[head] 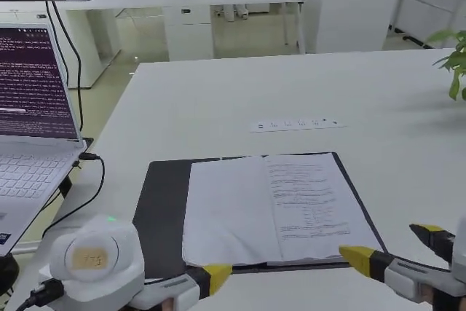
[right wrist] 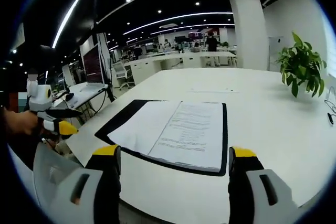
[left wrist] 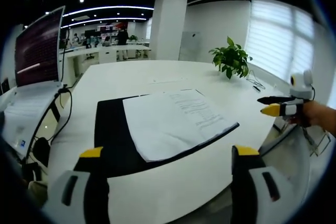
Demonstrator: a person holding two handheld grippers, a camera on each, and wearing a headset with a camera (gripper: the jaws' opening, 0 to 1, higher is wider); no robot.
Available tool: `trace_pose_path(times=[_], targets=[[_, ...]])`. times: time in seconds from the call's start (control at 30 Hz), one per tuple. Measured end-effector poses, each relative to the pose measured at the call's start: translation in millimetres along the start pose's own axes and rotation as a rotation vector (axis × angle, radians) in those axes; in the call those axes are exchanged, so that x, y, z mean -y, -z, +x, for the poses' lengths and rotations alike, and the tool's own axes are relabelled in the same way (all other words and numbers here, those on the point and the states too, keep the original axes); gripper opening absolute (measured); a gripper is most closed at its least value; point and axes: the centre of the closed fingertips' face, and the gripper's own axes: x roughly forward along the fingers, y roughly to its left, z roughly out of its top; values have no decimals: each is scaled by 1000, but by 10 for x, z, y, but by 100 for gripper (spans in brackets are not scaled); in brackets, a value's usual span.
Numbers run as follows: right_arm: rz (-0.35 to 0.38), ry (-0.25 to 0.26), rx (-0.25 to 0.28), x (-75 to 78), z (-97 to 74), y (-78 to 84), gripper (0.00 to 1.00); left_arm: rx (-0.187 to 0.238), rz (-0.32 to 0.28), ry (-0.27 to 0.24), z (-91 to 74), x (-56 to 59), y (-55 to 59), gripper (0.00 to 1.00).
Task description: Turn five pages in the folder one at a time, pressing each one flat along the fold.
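Page-turning looks to be between strokes, since neither gripper touches paper. The black, flat folder (head: 164,209) lies open on the white tabletop (head: 218,85), low and centre in the head view. A blank white sheet (head: 226,209) covers its left half and a white sheet of printed text (head: 313,202) its right, and they meet at the centre fold (head: 268,209). Both sheets lie fairly flat. The yellow-tipped left gripper (left wrist: 168,151) hovers off the folder's near edge at the lower left, jaws spread wide and empty. The yellow-tipped right gripper (right wrist: 174,151) hangs at the lower right, just beyond the folder's near right corner, likewise spread and holding nothing. How many pages are already over cannot be told. The next move probably falls to the right gripper: close lightly on the printed sheet's free edge, taking one leaf only, and carry it across the fold. A gripper would then run down the crease to flatten it. An open silver laptop (head: 29,172) stands at the far left, clear of the work.
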Motion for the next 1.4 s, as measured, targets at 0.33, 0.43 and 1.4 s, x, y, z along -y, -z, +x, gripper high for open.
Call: trace_pose_path(times=[0.33, 0.43, 1.4], targets=[[-32, 10, 27, -61, -135, -53, 100, 37, 50, -18, -199, 15, -105, 99], [-69, 9, 21, -74, -155, -24, 100, 45, 51, -25, -246, 6, -125, 99], [-110, -22, -2, 194, -72, -77, 95, 9, -38, -58, -150, 66, -6, 96]])
